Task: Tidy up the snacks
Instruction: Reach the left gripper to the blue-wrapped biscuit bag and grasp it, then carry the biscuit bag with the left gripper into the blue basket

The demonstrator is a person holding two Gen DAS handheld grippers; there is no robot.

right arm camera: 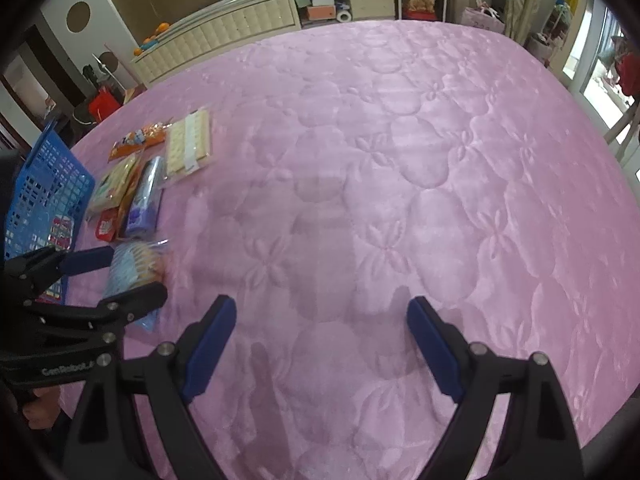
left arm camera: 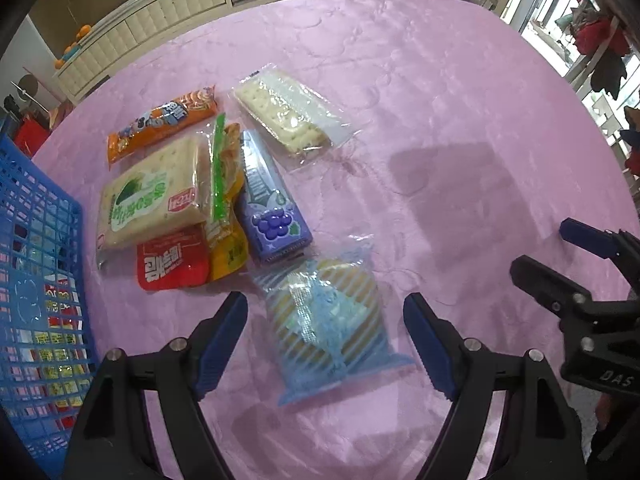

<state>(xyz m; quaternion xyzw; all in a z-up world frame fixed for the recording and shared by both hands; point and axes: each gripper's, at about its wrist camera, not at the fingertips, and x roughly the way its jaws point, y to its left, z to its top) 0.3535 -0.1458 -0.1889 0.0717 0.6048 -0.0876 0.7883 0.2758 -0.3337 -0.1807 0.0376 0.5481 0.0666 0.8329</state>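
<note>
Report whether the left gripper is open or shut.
Open. The left gripper has its jaws spread wide on either side of the blue striped packet, touching nothing.

Soft daylight enters from the windows at right, casting grey shadows across the quilted pink satin bedspread (right arm camera: 400,160), which shows sheen. Fisheye bending darkens corners; the right-wrist view's left edge is blurred.

Left tool (left arm camera: 325,320) has its blue-padded fingers (left arm camera: 222,340) spread wide, nothing pinched between them, hovering low over the pink bedspread (right arm camera: 400,160). Right tool (right arm camera: 322,328) is just as wide apart and gripping nothing, sitting beside the left one over bare bedspread. A bit of the person's hand (right arm camera: 38,408) shows under the left tool.
</note>
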